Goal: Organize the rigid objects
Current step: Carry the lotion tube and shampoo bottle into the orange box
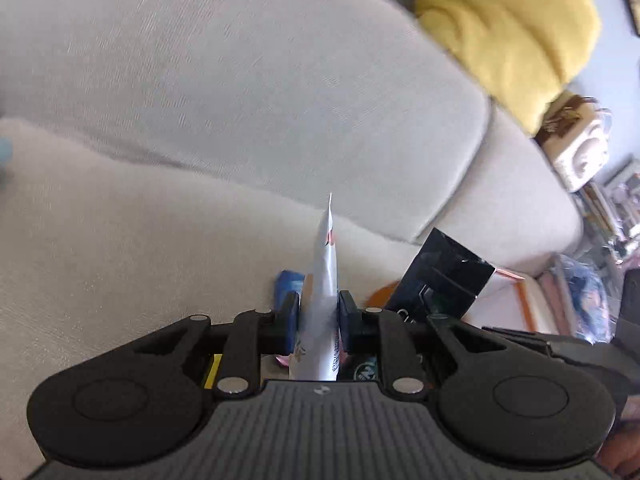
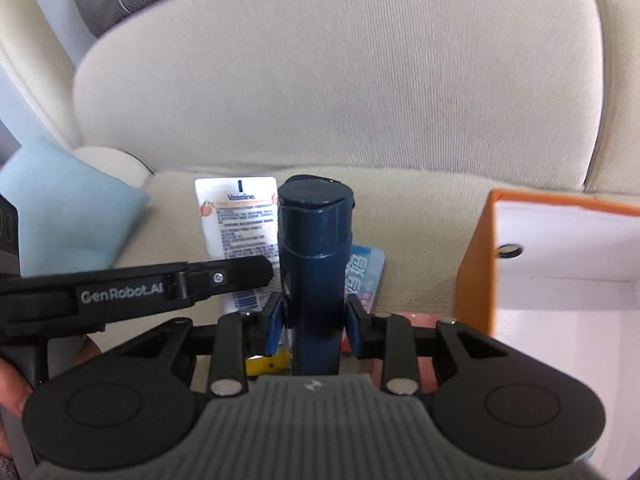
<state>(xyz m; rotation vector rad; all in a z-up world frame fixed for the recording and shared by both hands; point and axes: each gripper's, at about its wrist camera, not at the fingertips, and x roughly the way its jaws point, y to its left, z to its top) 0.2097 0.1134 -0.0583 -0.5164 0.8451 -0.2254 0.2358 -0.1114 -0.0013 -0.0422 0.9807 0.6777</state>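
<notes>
My left gripper [image 1: 319,312] is shut on a white Vaseline tube [image 1: 325,280], seen edge-on with its crimped end pointing away over the sofa seat. The same tube shows flat in the right wrist view [image 2: 239,224], with the left gripper's finger [image 2: 224,278] across it. My right gripper [image 2: 314,320] is shut on a dark blue cylindrical bottle [image 2: 314,256], held upright with its cap up. An orange-edged white box [image 2: 560,264] stands at the right. A black box [image 1: 440,280] tilts to the right of the left gripper.
Both grippers are over a beige sofa seat [image 2: 420,208] with a back cushion [image 2: 340,80]. A light blue cushion [image 2: 68,208] lies left, a yellow cushion [image 1: 508,24] far right. A blue packet [image 2: 366,276], a yellow item [image 2: 268,362] and a pink item [image 2: 416,318] lie below the bottle.
</notes>
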